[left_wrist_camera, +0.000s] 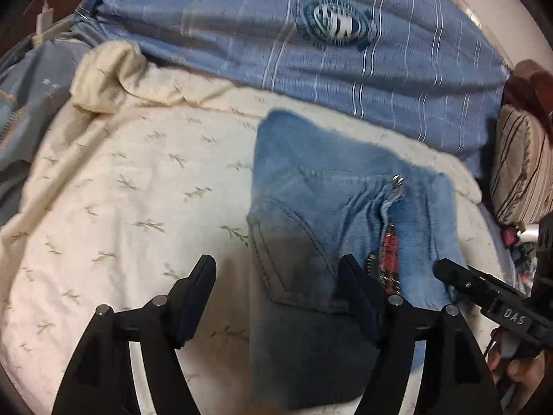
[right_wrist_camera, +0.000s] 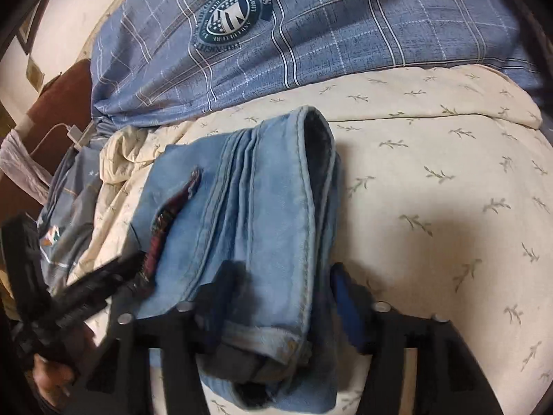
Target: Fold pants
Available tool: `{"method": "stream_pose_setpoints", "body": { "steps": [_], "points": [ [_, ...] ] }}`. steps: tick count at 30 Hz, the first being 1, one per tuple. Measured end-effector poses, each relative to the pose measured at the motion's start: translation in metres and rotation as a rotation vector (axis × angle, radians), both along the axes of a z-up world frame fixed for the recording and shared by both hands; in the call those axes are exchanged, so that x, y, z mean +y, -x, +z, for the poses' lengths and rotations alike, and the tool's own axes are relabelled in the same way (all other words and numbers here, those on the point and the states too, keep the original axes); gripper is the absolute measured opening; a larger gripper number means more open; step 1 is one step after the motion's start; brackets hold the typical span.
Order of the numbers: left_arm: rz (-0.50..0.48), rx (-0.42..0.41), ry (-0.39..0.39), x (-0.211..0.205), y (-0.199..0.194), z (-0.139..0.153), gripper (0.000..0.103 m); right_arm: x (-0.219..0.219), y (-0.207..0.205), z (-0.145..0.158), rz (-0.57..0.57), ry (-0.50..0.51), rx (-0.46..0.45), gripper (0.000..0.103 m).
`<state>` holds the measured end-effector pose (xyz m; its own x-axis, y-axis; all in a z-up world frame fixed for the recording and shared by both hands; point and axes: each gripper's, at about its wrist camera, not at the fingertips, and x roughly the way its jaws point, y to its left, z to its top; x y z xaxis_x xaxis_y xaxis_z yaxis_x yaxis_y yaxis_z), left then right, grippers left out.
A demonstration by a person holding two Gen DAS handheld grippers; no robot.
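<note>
Light blue jeans (left_wrist_camera: 331, 190) lie folded on a cream leaf-print bedsheet (left_wrist_camera: 121, 190), fly open with a red plaid lining showing. My left gripper (left_wrist_camera: 276, 276) is open, its fingers straddling the jeans' left edge near the pocket, nothing between the pads. In the right wrist view the jeans (right_wrist_camera: 262, 207) are bunched, with the leg hems draped between my fingers. My right gripper (right_wrist_camera: 280, 297) is closed on that bundle of denim. The right gripper's tip (left_wrist_camera: 449, 273) also shows at the jeans' right edge in the left wrist view.
A blue plaid quilt with a round crest (left_wrist_camera: 338, 24) lies along the far side of the bed. A striped pillow (left_wrist_camera: 522, 166) sits at the right. A charger cable (right_wrist_camera: 74, 133) and grey-blue bedding (right_wrist_camera: 65, 221) lie at the left.
</note>
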<state>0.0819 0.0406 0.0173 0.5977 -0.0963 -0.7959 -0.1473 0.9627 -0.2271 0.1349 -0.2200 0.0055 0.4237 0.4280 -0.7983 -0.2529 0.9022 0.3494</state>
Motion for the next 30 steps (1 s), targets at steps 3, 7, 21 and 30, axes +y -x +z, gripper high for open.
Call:
{"method": "stream_pose_setpoints", "body": {
  "steps": [3, 7, 21, 30],
  "points": [
    [0.032, -0.087, -0.009, 0.004, 0.025, 0.021, 0.082, -0.004, 0.016, 0.027, -0.021, 0.026, -0.104, 0.062],
    [0.042, -0.072, -0.071, -0.008, 0.038, 0.01, 0.087, 0.004, 0.035, 0.033, -0.011, 0.061, -0.148, 0.069],
    [0.028, -0.152, -0.209, -0.031, 0.107, 0.037, 0.09, -0.027, 0.115, 0.076, -0.091, 0.095, -0.347, 0.085],
    [0.012, -0.161, -0.206, -0.046, 0.143, 0.04, 0.09, -0.022, 0.174, 0.039, -0.104, 0.135, -0.372, 0.087]
  ]
}}
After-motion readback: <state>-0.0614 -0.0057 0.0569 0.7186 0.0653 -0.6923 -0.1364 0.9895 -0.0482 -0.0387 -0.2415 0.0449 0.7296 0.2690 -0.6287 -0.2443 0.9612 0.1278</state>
